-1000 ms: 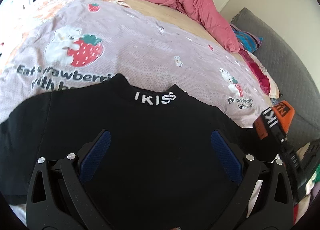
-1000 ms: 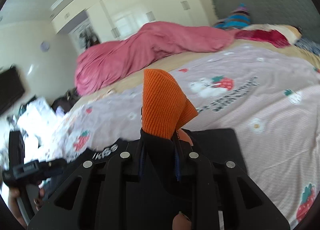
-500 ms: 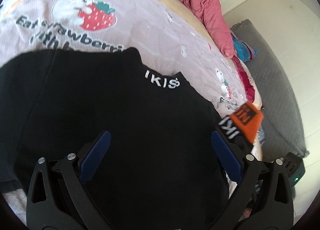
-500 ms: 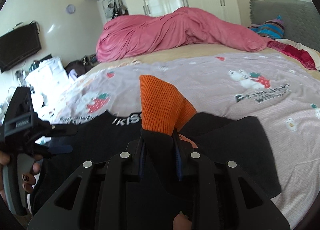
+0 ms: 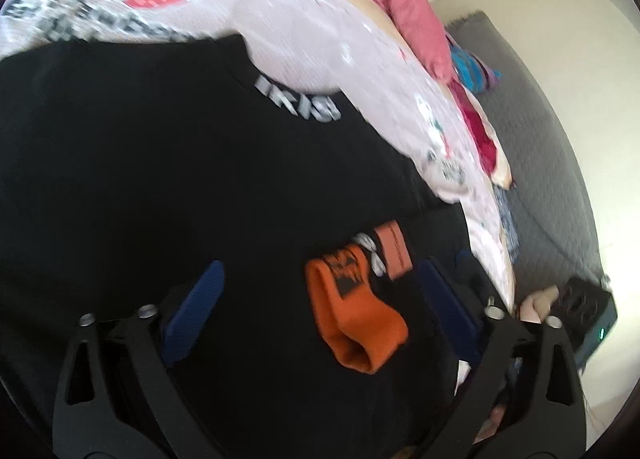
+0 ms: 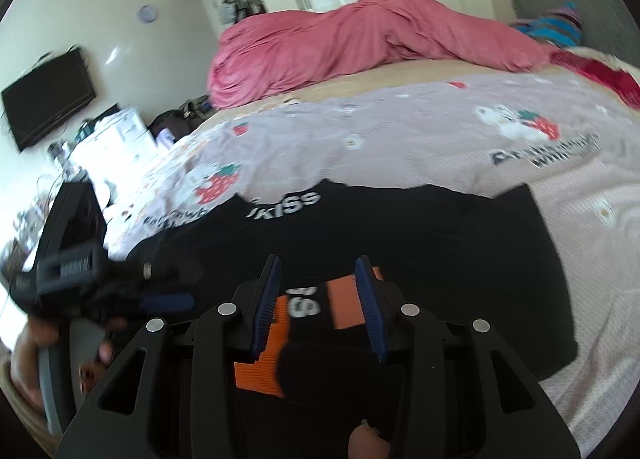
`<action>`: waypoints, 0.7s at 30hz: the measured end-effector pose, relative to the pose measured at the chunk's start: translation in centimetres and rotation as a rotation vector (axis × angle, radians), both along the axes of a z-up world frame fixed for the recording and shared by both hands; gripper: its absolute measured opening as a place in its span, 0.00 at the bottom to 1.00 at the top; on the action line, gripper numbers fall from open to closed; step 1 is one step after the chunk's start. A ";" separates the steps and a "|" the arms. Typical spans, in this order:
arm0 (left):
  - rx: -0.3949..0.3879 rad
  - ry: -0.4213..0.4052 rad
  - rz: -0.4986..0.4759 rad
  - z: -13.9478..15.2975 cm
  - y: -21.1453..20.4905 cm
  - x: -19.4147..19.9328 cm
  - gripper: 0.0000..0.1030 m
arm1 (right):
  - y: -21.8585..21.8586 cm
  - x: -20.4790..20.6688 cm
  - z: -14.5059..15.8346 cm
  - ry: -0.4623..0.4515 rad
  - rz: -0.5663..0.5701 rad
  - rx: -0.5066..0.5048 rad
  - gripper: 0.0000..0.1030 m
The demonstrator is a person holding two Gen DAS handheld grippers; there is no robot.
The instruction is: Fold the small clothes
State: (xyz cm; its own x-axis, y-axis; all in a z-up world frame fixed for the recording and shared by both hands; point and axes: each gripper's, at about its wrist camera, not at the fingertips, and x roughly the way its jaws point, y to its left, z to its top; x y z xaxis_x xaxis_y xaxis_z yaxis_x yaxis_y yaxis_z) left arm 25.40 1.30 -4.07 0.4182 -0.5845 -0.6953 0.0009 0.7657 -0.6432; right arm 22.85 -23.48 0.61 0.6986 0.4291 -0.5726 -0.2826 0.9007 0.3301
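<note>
A black shirt [image 6: 400, 243] is lying flat on the bed [image 6: 420, 139], its orange cuff [image 5: 356, 323] folded onto it, while both grippers, left [image 5: 320, 299] and right [image 6: 320, 295], are hovering with fingers apart, holding nothing.

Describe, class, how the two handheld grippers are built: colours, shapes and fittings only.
The left gripper and right gripper match: a matte black frame with triangular cut-outs, round silver bolt heads at the pivots, and two fingers faced with ribbed dark blue pads. No cables or sleeves show. A bare hand with dark-painted nails grips the left gripper's handle.
</note>
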 end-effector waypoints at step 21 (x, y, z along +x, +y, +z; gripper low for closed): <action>0.101 -0.145 -0.064 1.9 -3.8 0.2 0.07 | -7.7 0.0 0.2 0.036 -0.188 0.086 0.37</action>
State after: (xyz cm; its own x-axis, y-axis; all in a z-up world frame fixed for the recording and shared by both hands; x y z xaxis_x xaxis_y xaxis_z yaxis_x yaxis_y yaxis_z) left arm 25.63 -2.53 -2.15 0.4824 -0.5435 -0.6869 0.1390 0.8218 -0.5525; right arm 22.88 -31.20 0.82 0.7504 0.3412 -0.5661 -0.0985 0.9046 0.4146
